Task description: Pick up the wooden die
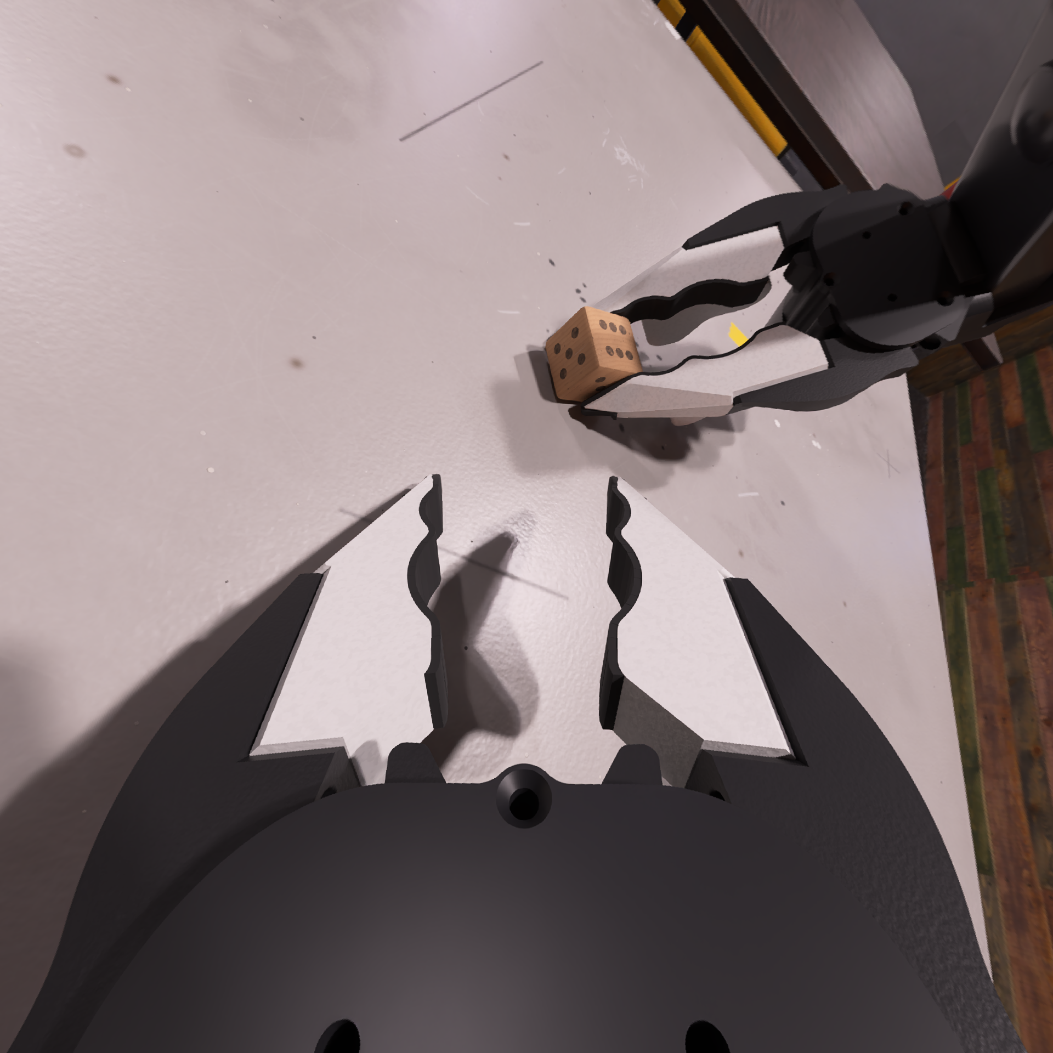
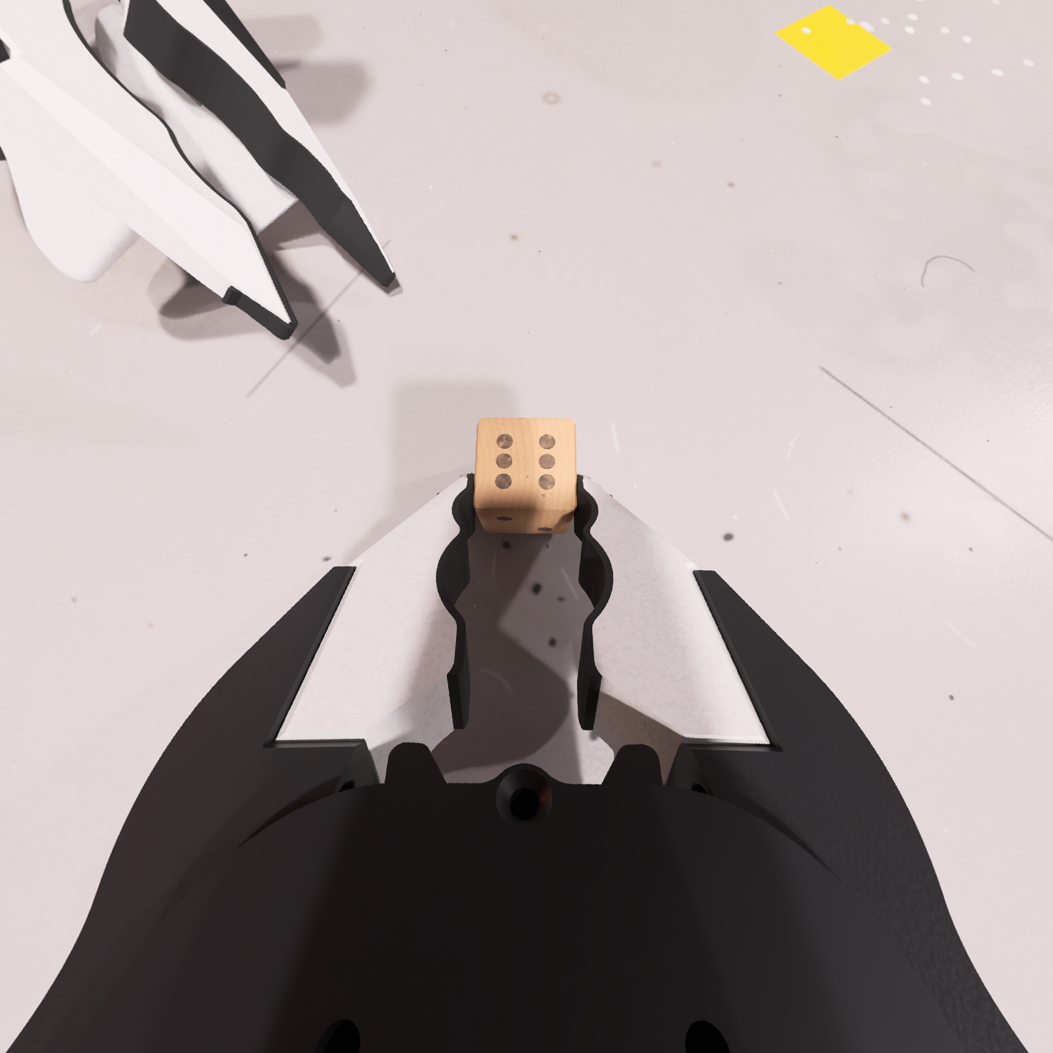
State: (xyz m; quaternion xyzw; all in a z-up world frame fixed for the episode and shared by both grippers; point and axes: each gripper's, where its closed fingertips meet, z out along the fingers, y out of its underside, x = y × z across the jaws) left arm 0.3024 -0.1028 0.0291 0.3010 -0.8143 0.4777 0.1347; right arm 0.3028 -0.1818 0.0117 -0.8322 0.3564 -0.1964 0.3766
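Observation:
The wooden die (image 2: 524, 473) is a small light-brown cube with dark pips, its six-pip face up. It sits between the fingertips of my right gripper (image 2: 525, 493), whose jaws press on its two sides, low over the white table (image 2: 741, 342). I cannot tell if the die touches the table. In the left wrist view the die (image 1: 592, 353) and right gripper (image 1: 599, 359) are at the upper right. My left gripper (image 1: 524, 484) is open and empty, a short way from the die. It also shows in the right wrist view (image 2: 336, 307) at the upper left.
The table's right edge (image 1: 917, 456) drops to a striped wooden floor (image 1: 991, 570). A yellow-and-black strip (image 1: 729, 80) runs along the far edge. A flat yellow patch (image 2: 832, 40) lies on the table beyond the die.

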